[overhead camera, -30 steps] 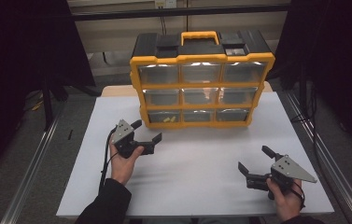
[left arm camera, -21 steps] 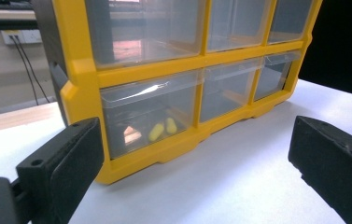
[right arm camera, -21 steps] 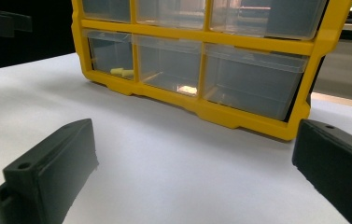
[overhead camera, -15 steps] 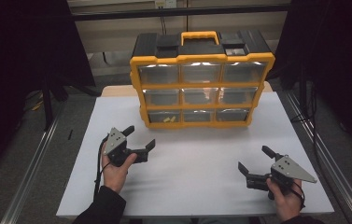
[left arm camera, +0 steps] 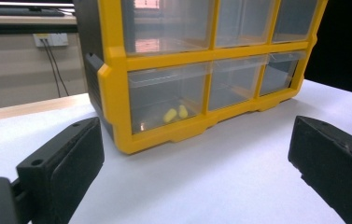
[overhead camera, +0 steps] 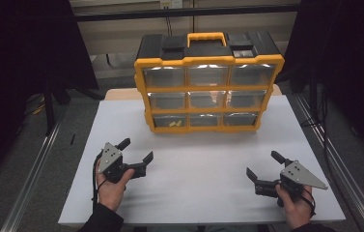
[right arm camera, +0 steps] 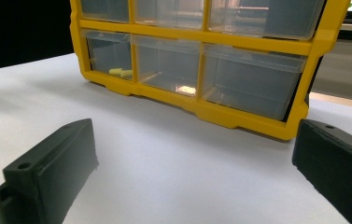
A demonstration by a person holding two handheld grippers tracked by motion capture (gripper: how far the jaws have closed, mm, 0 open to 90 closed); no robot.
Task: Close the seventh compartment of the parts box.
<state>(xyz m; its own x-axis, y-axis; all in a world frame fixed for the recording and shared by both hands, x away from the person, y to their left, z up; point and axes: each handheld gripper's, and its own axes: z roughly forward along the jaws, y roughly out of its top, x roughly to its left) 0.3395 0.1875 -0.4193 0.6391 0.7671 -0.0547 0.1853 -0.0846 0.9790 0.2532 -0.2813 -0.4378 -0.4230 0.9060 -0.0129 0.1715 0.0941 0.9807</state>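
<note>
My left gripper [overhead camera: 133, 153] and right gripper [overhead camera: 262, 169] sit before the organizer [overhead camera: 208, 82] on the table [overhead camera: 194, 193], fingers wide apart, empty. Its clear drawers [left arm camera: 166, 100] look light, stiff and slick; I'd pinch a drawer's front lip.

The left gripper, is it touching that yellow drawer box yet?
Apart. In the high view, bare white table lies between the left gripper and the drawer box; its jaws stand open.
</note>
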